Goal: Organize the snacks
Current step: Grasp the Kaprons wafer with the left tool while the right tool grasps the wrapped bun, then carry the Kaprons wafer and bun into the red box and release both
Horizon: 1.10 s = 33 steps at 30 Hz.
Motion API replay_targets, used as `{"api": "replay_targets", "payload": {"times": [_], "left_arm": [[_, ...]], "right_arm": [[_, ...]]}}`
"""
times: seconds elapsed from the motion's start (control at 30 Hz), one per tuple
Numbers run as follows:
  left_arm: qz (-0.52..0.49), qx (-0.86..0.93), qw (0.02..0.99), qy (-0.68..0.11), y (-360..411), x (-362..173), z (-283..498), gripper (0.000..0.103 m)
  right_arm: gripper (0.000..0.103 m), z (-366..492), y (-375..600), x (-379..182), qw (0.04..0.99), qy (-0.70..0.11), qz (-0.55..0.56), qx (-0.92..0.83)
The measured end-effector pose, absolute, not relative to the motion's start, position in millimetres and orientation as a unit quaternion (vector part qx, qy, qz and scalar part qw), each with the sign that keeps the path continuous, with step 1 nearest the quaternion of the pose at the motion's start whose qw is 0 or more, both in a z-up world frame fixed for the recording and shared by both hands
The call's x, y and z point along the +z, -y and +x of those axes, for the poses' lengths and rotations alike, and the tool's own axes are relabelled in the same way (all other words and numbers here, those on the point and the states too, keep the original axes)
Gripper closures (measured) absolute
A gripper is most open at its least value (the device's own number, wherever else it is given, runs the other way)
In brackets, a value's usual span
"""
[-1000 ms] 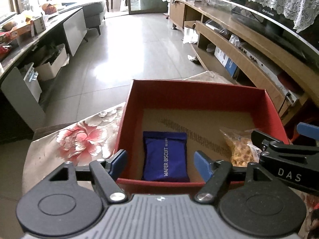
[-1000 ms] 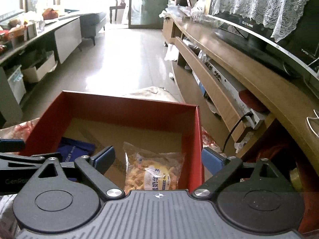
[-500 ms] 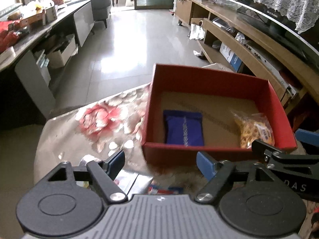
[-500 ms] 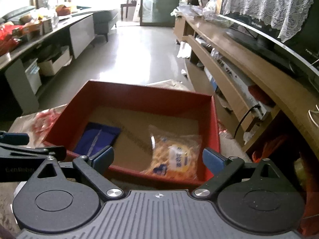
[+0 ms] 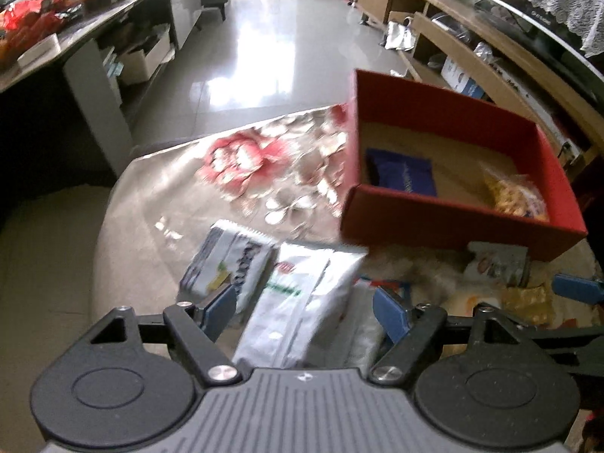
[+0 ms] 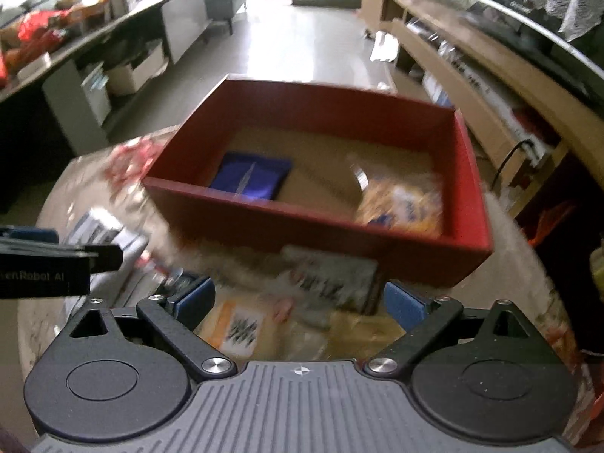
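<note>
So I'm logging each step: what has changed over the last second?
Both grippers have drawn back from over the red box toward the loose packets on the table. The left gripper now sits over the white packet with its jaws open, having just been opening; nothing is gripped. The right gripper is open and empty too. The blue wafer packet and yellow snack bag stayed in the box.

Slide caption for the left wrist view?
Open left gripper above a white snack packet; red box holds a blue packet.
</note>
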<state>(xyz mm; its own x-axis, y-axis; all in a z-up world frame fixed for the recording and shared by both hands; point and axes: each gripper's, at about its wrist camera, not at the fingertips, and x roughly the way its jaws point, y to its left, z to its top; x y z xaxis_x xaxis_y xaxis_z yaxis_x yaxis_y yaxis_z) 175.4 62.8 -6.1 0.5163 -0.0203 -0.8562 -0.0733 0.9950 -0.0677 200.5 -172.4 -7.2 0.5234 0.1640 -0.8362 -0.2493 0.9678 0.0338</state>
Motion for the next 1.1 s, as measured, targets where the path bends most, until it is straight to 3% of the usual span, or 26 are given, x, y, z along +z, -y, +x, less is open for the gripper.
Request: {"api": "replay_targets", "payload": {"times": [0.4,0.73,1.1], "left_arm": [[-0.137,0.036,0.846,-0.515,-111,-29,193,0.019],[-0.083,0.071,0.845,-0.523,-117,-51,220,0.021],[-0.044,0.065,0.847,-0.525,-108,-56,233,0.041]], "right_arm": [[0.004,195,150,-27,0.851,-0.506,-0.06,0.128],[0.011,205,151,-50,0.833,-0.537,-0.053,0.123],[0.021,208,149,-59,0.824,-0.546,-0.068,0.138]]}}
